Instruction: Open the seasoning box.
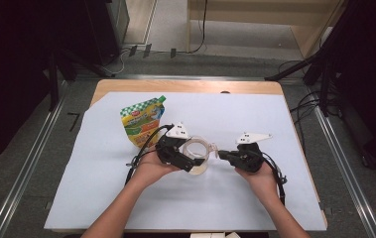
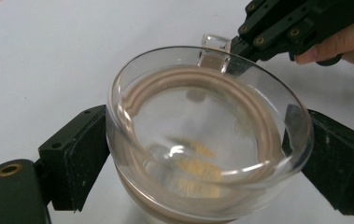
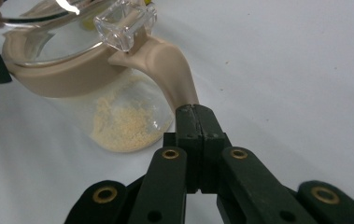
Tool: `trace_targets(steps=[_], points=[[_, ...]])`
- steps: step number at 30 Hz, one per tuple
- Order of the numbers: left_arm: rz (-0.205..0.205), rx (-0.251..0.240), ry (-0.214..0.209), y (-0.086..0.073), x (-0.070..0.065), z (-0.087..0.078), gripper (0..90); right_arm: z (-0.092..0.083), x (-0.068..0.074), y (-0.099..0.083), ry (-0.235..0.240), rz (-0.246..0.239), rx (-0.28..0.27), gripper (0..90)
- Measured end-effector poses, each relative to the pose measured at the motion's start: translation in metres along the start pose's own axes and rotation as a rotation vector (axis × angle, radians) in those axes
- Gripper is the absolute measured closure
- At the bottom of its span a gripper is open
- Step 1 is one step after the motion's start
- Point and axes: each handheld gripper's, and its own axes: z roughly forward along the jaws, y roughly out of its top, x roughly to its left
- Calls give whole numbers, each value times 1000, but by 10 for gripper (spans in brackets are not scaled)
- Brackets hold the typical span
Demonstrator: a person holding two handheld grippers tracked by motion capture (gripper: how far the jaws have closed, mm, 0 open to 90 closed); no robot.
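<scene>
Your right gripper [image 3: 194, 112] pinches the beige handle [image 3: 170, 65] of the glass jug [image 1: 196, 154]. Your left gripper [image 2: 202, 154] clamps the jug's bowl between its pads. The jug sits mid-table on the white sheet [image 1: 96, 178], just beside the pouch [image 1: 143, 121].

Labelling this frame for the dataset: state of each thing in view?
Glass jar: upright, lidless, yellow powder at the bottom.
Jar handle: pinched at its lower end by the right gripper.
Pouch: lying flat, green cap on.
Left gripper: jaws clamped on the jar's sides.
Right gripper: jaws shut on the handle.
</scene>
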Motion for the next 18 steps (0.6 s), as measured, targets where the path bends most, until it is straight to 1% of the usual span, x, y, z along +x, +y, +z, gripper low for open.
trace_targets(steps=[2,6,10,15,18], points=[[-3,8,2,2,0,0,98,0,0,0,-2,0,2,900],[10,17,5,4,-1,0,98,0,0,-1,-4,-1,5,900],[17,6,4,5,-1,-1,98,0,0,-1,-3,-1,3,900],[26,20,7,9,-2,-1,98,0,1,-1,-6,0,4,900],[32,10,4,11,-3,-3,98,0,1,-1,-5,-3,3,900]])
